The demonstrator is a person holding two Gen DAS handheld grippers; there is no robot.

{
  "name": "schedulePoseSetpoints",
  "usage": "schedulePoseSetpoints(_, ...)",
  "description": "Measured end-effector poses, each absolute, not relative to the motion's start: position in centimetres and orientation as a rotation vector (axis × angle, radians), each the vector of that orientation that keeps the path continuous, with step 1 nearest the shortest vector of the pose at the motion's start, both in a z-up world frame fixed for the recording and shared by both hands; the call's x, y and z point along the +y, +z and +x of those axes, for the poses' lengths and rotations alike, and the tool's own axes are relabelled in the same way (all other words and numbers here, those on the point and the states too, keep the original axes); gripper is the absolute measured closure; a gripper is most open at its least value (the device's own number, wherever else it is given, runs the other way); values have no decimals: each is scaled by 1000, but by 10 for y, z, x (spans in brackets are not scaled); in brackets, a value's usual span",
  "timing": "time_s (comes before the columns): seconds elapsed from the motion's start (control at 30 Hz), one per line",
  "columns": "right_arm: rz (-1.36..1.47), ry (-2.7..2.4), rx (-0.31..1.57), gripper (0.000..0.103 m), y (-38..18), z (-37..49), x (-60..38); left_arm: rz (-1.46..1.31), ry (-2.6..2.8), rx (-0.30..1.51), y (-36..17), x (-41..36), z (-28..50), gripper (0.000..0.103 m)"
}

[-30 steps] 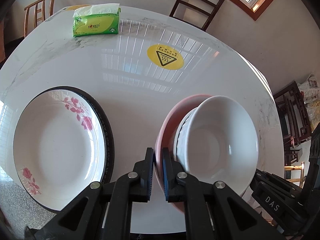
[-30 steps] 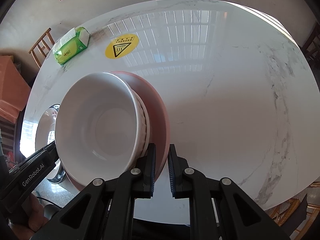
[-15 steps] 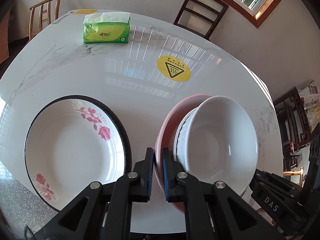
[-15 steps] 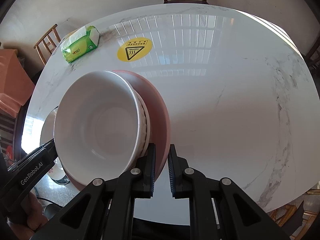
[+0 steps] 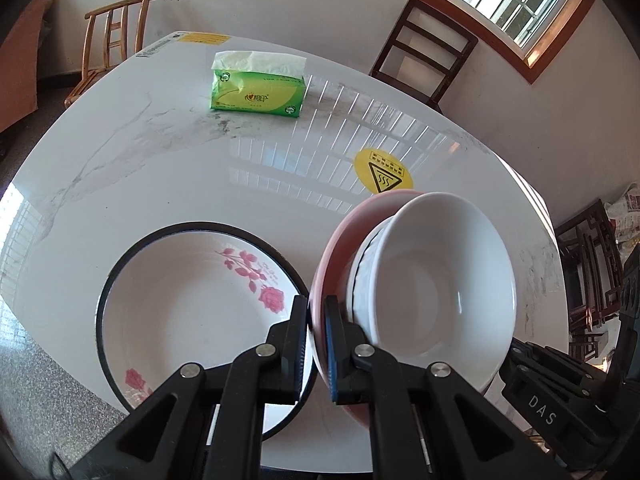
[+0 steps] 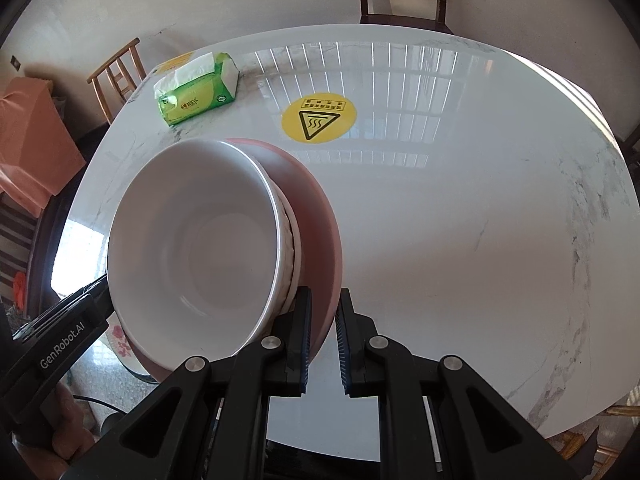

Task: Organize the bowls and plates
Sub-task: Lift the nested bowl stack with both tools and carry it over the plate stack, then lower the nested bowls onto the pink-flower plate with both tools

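the left gripper [image 5: 316, 344] and the right gripper [image 6: 323, 342] each pinched an opposite edge of a pink plate [image 5: 332, 256], which carried a white bowl [image 5: 436, 292] nested in a second, ribbed bowl [image 6: 289, 240], the stack held between them above the white table [image 5: 160, 168]. just to the left of the left gripper lay a flowered plate [image 5: 188, 300] with a dark rim, while a green tissue pack [image 5: 258, 96] sat far ahead. the step in hand looked like carrying the stack to the flowered plate; the next move likely called for both grippers travelling level together, then lowering it squarely before letting go.
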State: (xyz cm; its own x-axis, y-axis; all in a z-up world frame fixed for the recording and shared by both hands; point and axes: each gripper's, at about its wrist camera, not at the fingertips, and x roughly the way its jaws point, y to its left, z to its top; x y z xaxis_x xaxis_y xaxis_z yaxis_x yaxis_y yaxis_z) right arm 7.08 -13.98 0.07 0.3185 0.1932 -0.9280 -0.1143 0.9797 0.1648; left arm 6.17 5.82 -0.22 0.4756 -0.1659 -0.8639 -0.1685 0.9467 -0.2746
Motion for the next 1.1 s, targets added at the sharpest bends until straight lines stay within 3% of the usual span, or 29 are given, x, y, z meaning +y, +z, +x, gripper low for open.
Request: schedulePoseSetpoints(1.1, -85, 372, 1234, 90, 8, 65, -14, -438, 179, 1036, 4, 171, 16, 98)
